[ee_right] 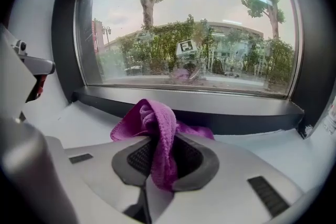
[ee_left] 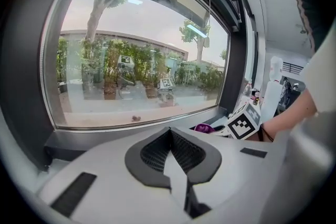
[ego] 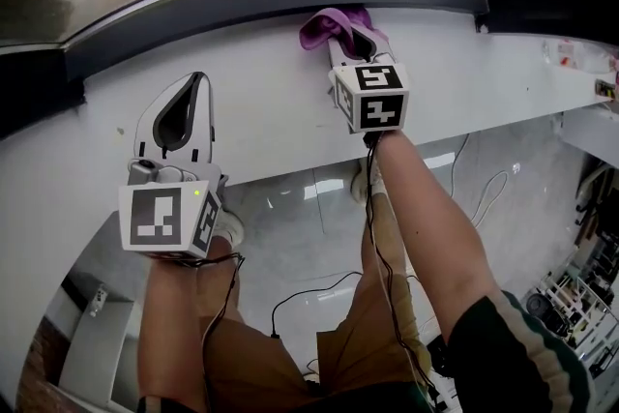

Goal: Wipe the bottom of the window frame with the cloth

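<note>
So the big thing here is the window glass [ee_right: 199, 34], with trees and a building outside. Under it runs the dark bottom rail of the window frame [ego: 242, 10], and below that a wide white sill [ego: 271, 111] that both claws are held over.

The left claw [ego: 181, 111] hovers over the sill, well to the left of the other one and further back from the frame. In the left gripper view its jaws are closed together with nothing between them [ee_left: 170, 155] — just the two dark pads meeting at the tip. You can also see the right claw's marker cube [ee_left: 244, 122] off to the side in that view, up by the frame.

The right claw [ego: 353, 39] is pushed forward, right up at the rail. Its jaws are clamped on the purple cloth [ee_right: 152, 123], which runs down between the pads and bunches out past the tips in a loose wad.

From the head view, the cloth [ego: 324, 24] sits at the lower edge of the dark rail, where the rail meets the sill — whether it's actually pressing on the frame or just short of it, I can't tell.
</note>
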Motion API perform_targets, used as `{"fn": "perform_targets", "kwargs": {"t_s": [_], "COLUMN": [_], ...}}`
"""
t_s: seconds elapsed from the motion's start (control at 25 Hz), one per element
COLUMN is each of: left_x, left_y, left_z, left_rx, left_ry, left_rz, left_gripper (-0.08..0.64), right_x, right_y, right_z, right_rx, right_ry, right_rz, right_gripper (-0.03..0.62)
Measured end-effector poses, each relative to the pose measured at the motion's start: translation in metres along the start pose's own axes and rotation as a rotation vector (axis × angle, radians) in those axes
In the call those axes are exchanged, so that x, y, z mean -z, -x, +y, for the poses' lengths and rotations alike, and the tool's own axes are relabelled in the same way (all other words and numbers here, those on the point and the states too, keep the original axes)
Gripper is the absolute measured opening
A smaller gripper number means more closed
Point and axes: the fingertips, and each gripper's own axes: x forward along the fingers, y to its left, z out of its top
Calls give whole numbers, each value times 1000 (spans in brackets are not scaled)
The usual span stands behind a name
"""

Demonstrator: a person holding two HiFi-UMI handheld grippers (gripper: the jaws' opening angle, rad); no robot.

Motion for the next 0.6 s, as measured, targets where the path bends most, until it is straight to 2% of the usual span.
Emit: {"fn": "perform_targets", "kwargs": {"t_s": [0.16,0.6], "left_x": [3,5], "left_y": [9,30], "left_z": [18,47], "left_rx": [-17,-57], "left_ry": [10,46], "left_rz": [-6,-20], "left_gripper": [9,9], "right_x": [-1,-13], "right_y": [-2,-17], "right_z": [12,84], "right_rx": [1,-103], "right_ry": [-12,45], "right_rz": [2,16], "right_gripper": [72,72]}}
